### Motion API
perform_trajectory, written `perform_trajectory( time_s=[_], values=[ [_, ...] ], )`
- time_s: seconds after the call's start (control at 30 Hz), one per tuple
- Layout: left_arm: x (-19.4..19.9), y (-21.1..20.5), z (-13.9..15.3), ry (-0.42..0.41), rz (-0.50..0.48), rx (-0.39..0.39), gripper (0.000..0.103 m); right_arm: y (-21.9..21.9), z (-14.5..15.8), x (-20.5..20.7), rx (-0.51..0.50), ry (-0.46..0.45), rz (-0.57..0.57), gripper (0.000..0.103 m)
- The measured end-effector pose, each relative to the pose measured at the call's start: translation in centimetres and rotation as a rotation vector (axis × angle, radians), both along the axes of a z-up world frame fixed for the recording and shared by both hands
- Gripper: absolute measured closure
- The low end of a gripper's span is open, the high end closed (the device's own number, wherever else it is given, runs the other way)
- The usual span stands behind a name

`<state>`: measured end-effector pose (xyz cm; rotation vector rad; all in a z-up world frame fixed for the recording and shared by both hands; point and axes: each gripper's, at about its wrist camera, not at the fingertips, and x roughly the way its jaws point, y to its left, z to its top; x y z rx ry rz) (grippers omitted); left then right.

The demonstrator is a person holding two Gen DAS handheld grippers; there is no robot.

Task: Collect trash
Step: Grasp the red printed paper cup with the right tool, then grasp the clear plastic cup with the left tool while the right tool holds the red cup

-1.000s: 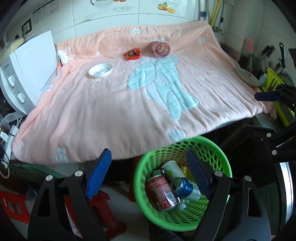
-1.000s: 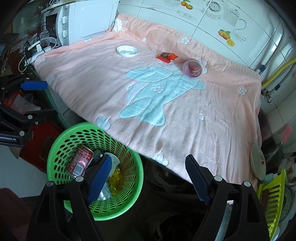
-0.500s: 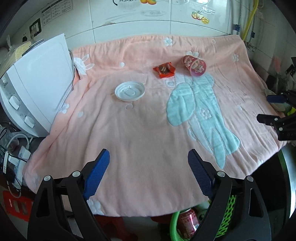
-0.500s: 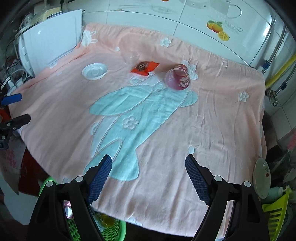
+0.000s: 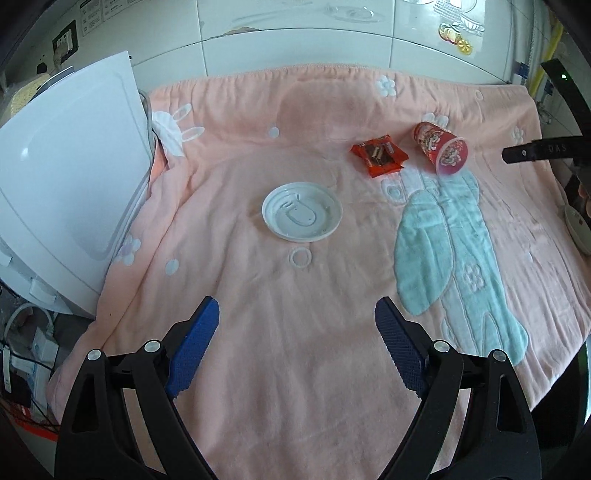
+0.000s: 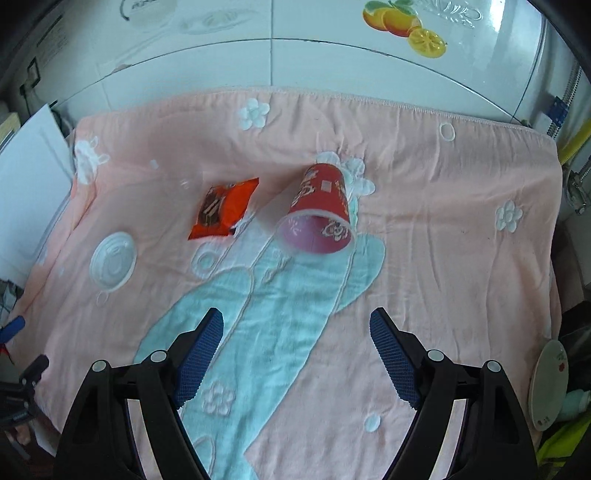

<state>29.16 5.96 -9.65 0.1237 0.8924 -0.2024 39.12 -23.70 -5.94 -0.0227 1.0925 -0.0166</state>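
- Left wrist view: left gripper (image 5: 297, 334) released, nothing between jaws; white lid (image 5: 302, 211), orange wrapper (image 5: 379, 156) and tipped red cup (image 5: 440, 147) lie on pink blanket (image 5: 295, 332)
- Right wrist view: right gripper (image 6: 296, 343) released, empty, above blanket; cup (image 6: 320, 216) on its side beside wrapper (image 6: 223, 208), lid (image 6: 112, 263) farther left

Pink blanket (image 5: 295, 369): white lid (image 5: 302, 213), orange wrapper (image 5: 379, 155), red cup (image 5: 441, 147)

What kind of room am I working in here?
Most likely a home kitchen: glossy white wall tiles with a fruit sticker, a white appliance at the left, and a table under a pink blanket.
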Motion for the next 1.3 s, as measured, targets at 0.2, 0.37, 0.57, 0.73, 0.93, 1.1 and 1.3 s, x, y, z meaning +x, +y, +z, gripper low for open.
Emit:
perform_trajectory(
  time_s=[0.2,0.37,0.57,0.73,0.93,1.1,1.3],
  values=[
    [2.7,0.9,-0.6,0.01,0.022,-0.009,0.016,-1.5,-1.0,6.4,0.024,0.046,-0.073,0.024],
    [4.0,1.6,-1.4,0.021,0.036,-0.016,0.016,-2.4,-2.6,10.0,0.015,0.077,-0.119,0.024],
    [4.9,2.4,-2.3,0.038,0.049,-0.01,0.016,-3.5,-5.1,12.7,0.014,0.122,-0.157,0.024],
    [5.7,2.7,-2.9,0.051,0.058,-0.018,0.016,-3.7,-6.7,13.8,0.046,0.142,-0.172,0.026],
    [6.3,2.2,-2.9,0.041,0.048,-0.009,0.016,-3.5,-8.4,14.8,0.082,0.162,-0.17,0.027],
    [7.3,2.0,-2.9,0.039,0.057,-0.018,0.016,-3.6,-9.5,14.9,0.129,0.178,-0.184,0.032],
    [9.4,1.1,-2.3,0.025,0.041,-0.039,0.016,-3.5,-8.8,13.0,0.122,0.164,-0.155,0.033]
  ],
)
